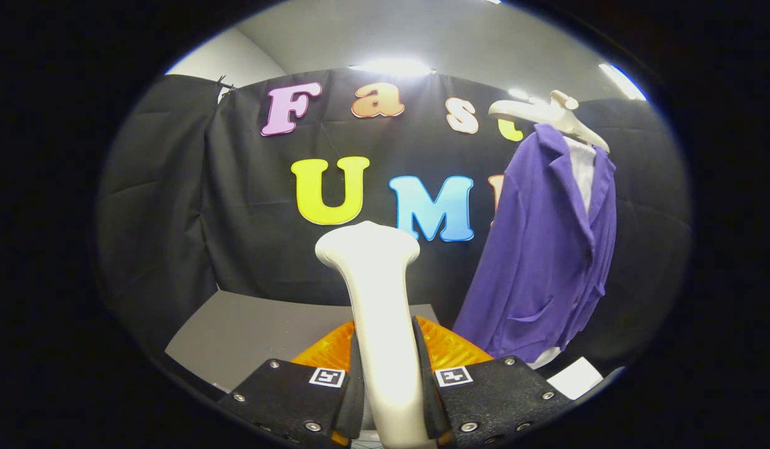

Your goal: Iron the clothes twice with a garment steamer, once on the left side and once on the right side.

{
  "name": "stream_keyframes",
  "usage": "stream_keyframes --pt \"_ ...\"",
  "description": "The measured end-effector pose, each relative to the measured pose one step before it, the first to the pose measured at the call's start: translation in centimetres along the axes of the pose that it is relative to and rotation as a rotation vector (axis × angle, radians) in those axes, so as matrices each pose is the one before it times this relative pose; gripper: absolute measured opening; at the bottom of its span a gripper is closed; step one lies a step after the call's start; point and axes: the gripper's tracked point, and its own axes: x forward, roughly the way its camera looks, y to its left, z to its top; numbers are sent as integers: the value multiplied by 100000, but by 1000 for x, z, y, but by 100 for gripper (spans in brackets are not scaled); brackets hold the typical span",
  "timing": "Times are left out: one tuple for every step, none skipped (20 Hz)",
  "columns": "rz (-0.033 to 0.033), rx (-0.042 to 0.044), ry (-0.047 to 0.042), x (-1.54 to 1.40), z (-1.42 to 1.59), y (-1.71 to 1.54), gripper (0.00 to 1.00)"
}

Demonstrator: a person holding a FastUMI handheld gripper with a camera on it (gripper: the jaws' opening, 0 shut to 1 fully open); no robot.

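1. Your gripper (389, 380) is clenched on the white garment steamer (378, 293), with both fingers pressed against its handle.
2. The steamer stands upright between the fingers, its head raised ahead of them.
3. The purple jacket (540, 262) hangs on a white hanger (550, 112), far right of the steamer and well apart from it.
4. A grey table (247, 330) lies beyond the fingers, to the left.
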Motion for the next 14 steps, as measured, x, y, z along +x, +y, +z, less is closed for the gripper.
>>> stream_keyframes --pt "-2411 -2360 -1037 -1088 333 -1344 38" --pt "-2467 -1508 -879 -897 272 -1337 38" --pt "-2166 -1328 -59 -646 63 -1164 38" --pt "-2015 -1539 -442 -780 60 -1192 38" --pt "-2495 -2828 248 -522 -18 -1191 38" --pt "-2696 -3618 -449 -408 37 -1317 38" --pt "-1522 130 107 -45 -207 -1084 37" --pt "3121 5215 -539 -350 -186 -96 36" --pt "4964 8498 109 -205 -164 127 35" --pt "2620 5490 -1021 -226 -146 -516 34" --pt "-1567 2510 -963 -13 11 -1987 33" --pt "-2431 1315 -502 -341 170 -2079 33" --pt "-452 1761 -1404 -450 328 -1441 33" --pt "120 1259 -2011 -280 648 -903 33"
